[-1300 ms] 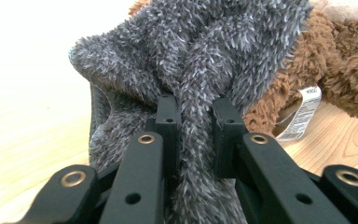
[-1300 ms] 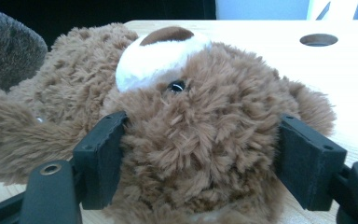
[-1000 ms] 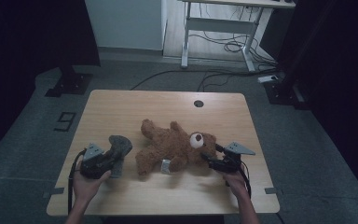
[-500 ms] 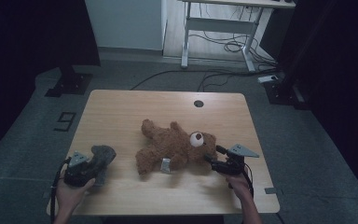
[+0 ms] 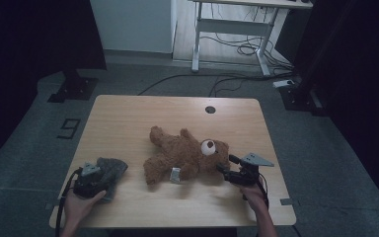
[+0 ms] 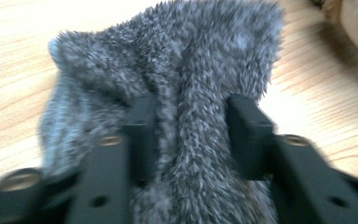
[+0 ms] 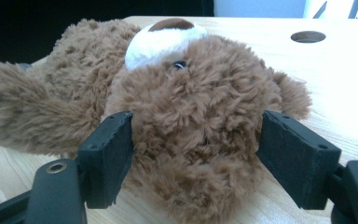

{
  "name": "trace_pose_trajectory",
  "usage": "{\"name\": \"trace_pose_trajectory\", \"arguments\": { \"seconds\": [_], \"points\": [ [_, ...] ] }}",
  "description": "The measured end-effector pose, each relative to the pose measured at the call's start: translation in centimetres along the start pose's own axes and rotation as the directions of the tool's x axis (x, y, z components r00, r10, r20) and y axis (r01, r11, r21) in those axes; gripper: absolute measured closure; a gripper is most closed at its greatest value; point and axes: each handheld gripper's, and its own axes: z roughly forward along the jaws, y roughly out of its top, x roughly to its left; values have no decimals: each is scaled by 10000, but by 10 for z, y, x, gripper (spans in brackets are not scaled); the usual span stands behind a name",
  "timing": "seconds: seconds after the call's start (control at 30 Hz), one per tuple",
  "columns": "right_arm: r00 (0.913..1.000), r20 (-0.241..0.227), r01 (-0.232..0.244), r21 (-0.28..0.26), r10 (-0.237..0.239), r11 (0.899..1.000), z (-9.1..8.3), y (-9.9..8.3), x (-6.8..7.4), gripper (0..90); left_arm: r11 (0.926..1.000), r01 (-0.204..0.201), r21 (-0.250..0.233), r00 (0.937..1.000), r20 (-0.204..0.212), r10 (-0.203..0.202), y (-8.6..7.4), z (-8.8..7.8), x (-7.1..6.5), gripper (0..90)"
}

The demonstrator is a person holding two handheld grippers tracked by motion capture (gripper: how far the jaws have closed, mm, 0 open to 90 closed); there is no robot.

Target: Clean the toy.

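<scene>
Looking down from the high view, we are seeing a brown teddy bear lying on its back in the middle of the wooden worktop, and a grey furry cloth sitting near the front left corner, well apart from the bear.

We are judging the work as partly done. The cloth, perhaps a small garment of the bear's, is resting on the wood at the left tool, so setting it down looks finished or nearly so. The left tool's jaws have just been opening; in the left gripper view they are standing spread, with a ridge of grey fur rising between them and brushing their inner faces, no longer squeezed. Drawing that tool clear is what seems left on this side.

The right tool is sitting at the bear's head. In the right gripper view its jaws are standing on either side of the head; the left pad is touching fur, the right pad is showing a slight gap, so we are reading a loose bracket, not a pinch.

The high view is giving us the layout and both hands; the gripper views are giving us the pad contact.
</scene>
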Motion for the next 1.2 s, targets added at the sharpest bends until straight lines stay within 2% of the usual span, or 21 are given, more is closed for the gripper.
{"name": "trace_pose_trajectory", "arguments": {
  "seconds": [0.13,0.27,0.43,0.63,0.73,0.8,1.0,1.1,1.2],
  "points": [
    [10000,-6,-20,30,20,10000,0,0,0,261,9994,108,-319,9999,-70,-110,5,-6,0,299],
    [10000,-16,-12,46,12,10000,-1,0,1,260,9974,-117,-709,9999,-56,113,10,-15,-3,238],
    [10000,-30,47,97,-47,9999,0,0,2,260,9923,-353,-1183,9988,299,391,16,-22,-10,210],
    [9999,-5,120,183,-119,9998,0,-1,4,260,9872,-625,-1466,9964,481,702,27,-24,-25,189],
    [9999,3,132,198,-132,9997,-1,-1,4,260,9819,-791,-1723,9949,478,886,34,-24,-36,200],
    [9999,8,105,191,-105,9998,-2,-2,5,260,9796,-959,-1764,9925,582,1076,39,-24,-45,203],
    [9999,-12,121,244,-121,9996,-3,-4,6,260,9764,-1137,-1835,9867,942,1326,46,-26,-61,204],
    [9998,-16,182,283,-181,9994,-5,-4,8,258,9737,-1155,-1965,9804,1351,1435,49,-28,-69,204],
    [9997,-39,259,318,-258,9992,-6,-5,12,254,9703,-1274,-2055,9759,1489,1597,51,-29,-77,204]
  ]
}}
